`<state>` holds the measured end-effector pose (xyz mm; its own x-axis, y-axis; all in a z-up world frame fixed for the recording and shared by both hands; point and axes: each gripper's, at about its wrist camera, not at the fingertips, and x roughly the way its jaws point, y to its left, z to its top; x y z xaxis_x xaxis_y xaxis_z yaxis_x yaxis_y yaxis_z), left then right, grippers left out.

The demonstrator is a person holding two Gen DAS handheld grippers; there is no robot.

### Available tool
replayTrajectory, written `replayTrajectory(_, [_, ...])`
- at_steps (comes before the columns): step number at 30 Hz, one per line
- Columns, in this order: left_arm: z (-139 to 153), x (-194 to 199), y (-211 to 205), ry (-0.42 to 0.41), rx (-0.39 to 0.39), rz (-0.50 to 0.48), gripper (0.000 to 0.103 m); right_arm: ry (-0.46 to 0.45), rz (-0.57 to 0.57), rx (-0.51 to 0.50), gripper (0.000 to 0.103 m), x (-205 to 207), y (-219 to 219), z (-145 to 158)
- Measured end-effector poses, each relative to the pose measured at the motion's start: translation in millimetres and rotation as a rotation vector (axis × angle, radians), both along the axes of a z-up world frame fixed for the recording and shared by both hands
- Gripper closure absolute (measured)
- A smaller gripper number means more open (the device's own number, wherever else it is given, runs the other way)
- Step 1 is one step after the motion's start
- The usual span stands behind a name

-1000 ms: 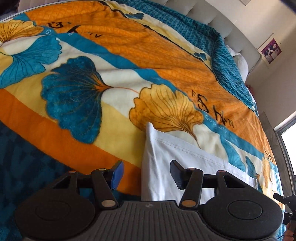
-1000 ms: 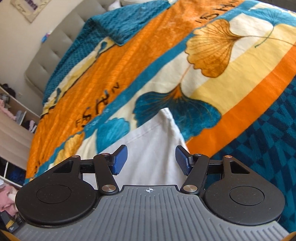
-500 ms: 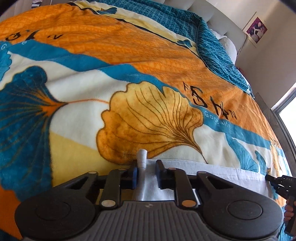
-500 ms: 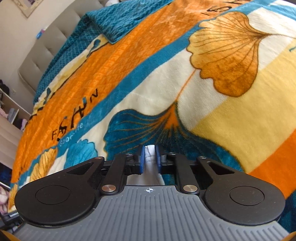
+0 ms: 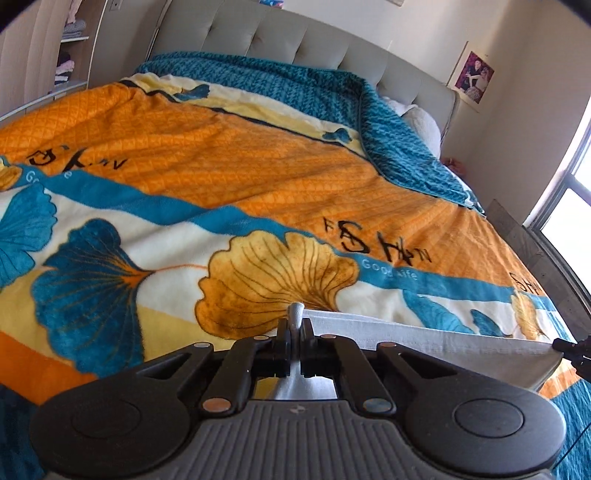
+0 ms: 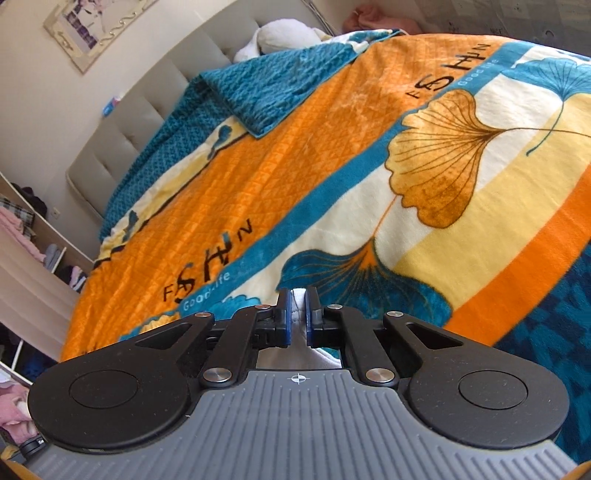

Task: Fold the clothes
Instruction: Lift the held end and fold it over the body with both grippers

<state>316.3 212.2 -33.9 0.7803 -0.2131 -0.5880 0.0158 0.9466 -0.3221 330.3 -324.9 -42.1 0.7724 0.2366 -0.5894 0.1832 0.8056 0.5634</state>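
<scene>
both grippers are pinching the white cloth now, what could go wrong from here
1. The left gripper holds only a small bunched corner of the white cloth; it may slip out if pulled hard.
2. The right gripper also grips just a narrow bit, so uneven tension between the two could skew the fold.
3. The plush blanket beneath looks grippy and may drag on the cloth, wrinkling it.

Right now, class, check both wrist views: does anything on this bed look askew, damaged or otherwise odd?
Nothing looks damaged. The white cloth is stretched between the left gripper and right gripper. The blanket's teal corner is turned back near the headboard.
</scene>
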Motion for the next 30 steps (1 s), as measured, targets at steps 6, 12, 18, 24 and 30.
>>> replayTrajectory(6, [42, -73, 4, -0.045, -0.029, -0.018, 0.101, 0.016, 0.007, 0.060, 0.096, -70, -17, 48])
replayTrajectory(12, [51, -157, 11, 0.008, -0.026, -0.028, 0.101, 0.073, 0.004, 0.078, 0.096, -158, -37, 74])
replayTrajectory(18, [12, -239, -6, 0.196, 0.042, -0.005, 0.101, 0.192, 0.044, 0.016, 0.096, -237, -35, 33])
replayTrajectory(24, [-15, -274, -20, 0.247, 0.110, 0.038, 0.101, 0.294, 0.004, -0.002, 0.097, -269, -36, -21])
replayTrajectory(30, [24, -312, -17, 0.111, 0.047, 0.051, 0.101, 0.186, -0.032, 0.018, 0.097, -298, -45, 13])
